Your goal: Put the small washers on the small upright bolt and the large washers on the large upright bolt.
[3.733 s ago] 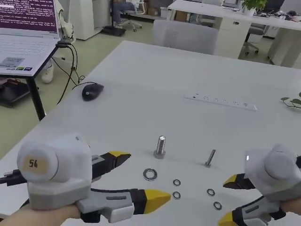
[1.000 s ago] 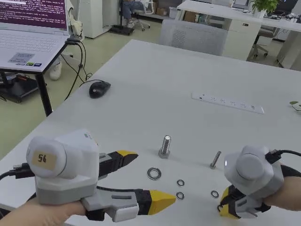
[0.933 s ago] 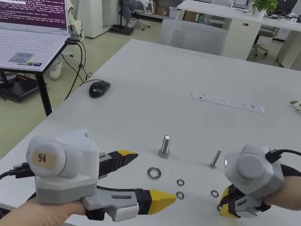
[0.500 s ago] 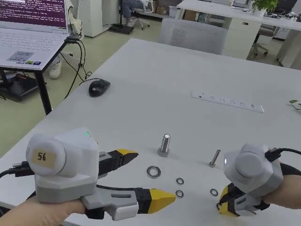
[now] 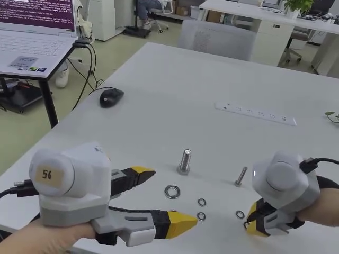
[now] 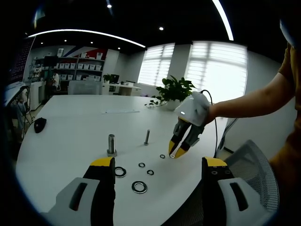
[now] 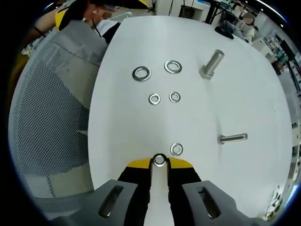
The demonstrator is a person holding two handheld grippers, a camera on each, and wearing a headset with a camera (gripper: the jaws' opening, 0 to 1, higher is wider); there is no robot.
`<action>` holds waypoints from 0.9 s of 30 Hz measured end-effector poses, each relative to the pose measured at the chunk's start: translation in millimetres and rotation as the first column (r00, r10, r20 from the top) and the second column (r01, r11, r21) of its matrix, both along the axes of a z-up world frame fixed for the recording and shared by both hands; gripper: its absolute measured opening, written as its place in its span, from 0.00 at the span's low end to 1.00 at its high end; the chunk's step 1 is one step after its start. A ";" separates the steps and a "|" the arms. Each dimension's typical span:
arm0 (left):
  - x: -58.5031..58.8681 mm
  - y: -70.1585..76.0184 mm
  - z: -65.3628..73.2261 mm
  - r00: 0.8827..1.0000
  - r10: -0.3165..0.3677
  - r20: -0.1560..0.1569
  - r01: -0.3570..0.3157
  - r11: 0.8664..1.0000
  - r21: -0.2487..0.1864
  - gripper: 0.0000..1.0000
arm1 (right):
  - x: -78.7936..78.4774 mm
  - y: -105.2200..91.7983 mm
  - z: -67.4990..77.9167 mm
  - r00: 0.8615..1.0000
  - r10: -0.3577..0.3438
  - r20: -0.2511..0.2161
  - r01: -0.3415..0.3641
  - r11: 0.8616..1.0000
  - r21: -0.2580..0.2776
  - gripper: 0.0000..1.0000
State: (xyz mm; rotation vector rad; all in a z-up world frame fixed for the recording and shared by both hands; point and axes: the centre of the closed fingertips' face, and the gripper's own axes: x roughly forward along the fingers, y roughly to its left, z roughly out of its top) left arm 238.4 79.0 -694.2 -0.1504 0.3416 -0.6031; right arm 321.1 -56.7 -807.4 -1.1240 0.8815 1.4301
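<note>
Steel parts lie on a white table (image 5: 159, 79). The large bolt (image 5: 184, 161) stands upright on its head. The small bolt (image 5: 241, 176) stands upright to its right, well apart. Both shanks are bare.

Loose washers lie flat on the person's side of the bolts:
- 2 large washers (image 7: 141, 73) (image 7: 173, 66) lie side by side in front of the large bolt.
- 3 small washers (image 7: 154, 98) (image 7: 174, 97) (image 7: 176, 149) lie nearer the table edge. 2 are paired close together between the bolts, and the 3rd lies alone in front of the small bolt.

The right gripper (image 7: 160, 165) has its jaws drawn together, pinching 1 small washer (image 7: 160, 159) at the yellow tips. The tips are low, near the table's front edge and just beside the lone 3rd washer. I cannot tell whether the pinched washer touches the table top.

The left gripper (image 5: 165, 194) has its jaws spread wide and holds nothing. It hangs low at the front left of the table and points across toward the washers and the right gripper. In the head view 1 large washer lies between its 2 yellow tips.

Further back on the table are a black mouse (image 5: 111, 97) at the left and a white power strip (image 5: 255, 114) beyond the bolts. A laptop (image 5: 32, 32) sits on a stand off the table's left side. A grey mesh chair (image 7: 51, 108) is at the near edge.
</note>
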 end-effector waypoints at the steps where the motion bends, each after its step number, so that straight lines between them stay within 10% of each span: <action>1: 0.0 -0.2 0.0 1.000 -0.001 0.001 0.001 1.000 0.000 0.75 | 3.1 1.2 4.1 1.000 0.001 0.008 -0.001 1.000 0.005 0.12; 27: 1.1 1.8 -2.8 1.000 0.012 -0.013 -0.012 1.000 0.006 0.75 | 75.4 17.8 62.4 0.989 0.045 0.138 -0.046 0.999 0.006 0.12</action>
